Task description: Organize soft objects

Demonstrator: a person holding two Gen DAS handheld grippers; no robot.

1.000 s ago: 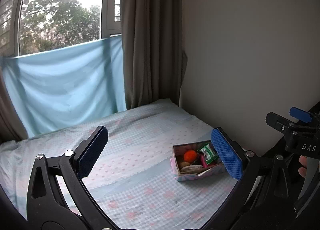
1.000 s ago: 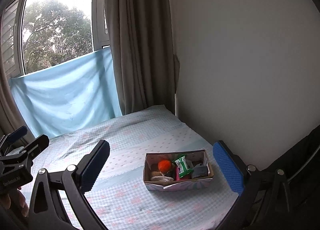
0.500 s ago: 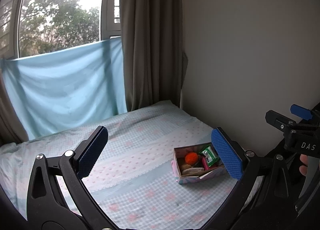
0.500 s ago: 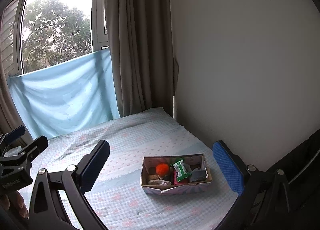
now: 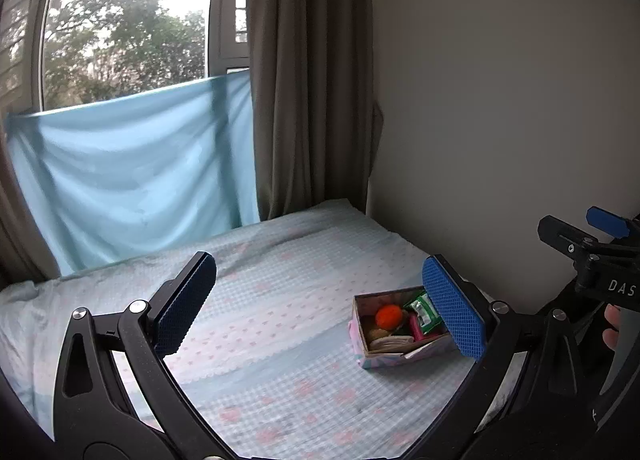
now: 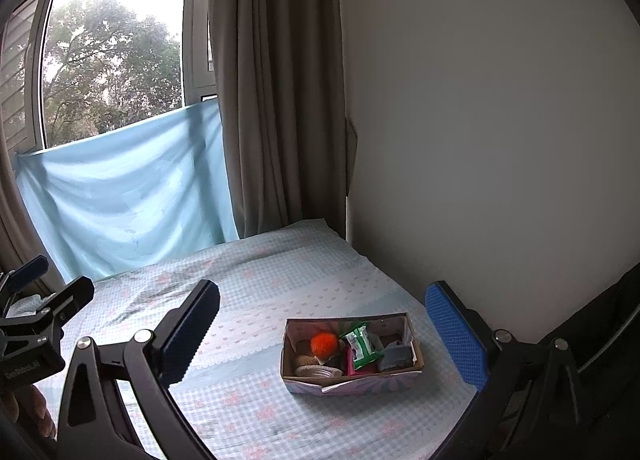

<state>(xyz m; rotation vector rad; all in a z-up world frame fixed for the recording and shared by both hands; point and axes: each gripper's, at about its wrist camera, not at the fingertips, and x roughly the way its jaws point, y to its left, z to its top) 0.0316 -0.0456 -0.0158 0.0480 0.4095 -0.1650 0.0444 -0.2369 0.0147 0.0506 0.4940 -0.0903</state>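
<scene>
Both grippers are held above the bed with their blue-padded fingers spread wide and nothing between them: the left gripper (image 5: 320, 308) and the right gripper (image 6: 336, 334) each look forward and down over the checked bedsheet (image 6: 248, 292). Beyond the fingers, near the wall-side edge of the bed, sits a small open box (image 6: 352, 380) with the soft things inside it: an orange pompom (image 6: 325, 343), a green packet (image 6: 362, 348), a pink item just beside the packet, a pale coiled piece at the near-left corner and a greyish piece at the right end. No loose object shows on the sheet. That fits either a box still to be emptied and sorted or one already filled, and the pictures do not settle which. Any approach calls for lowering toward the box and centring open fingers over a single item.
</scene>
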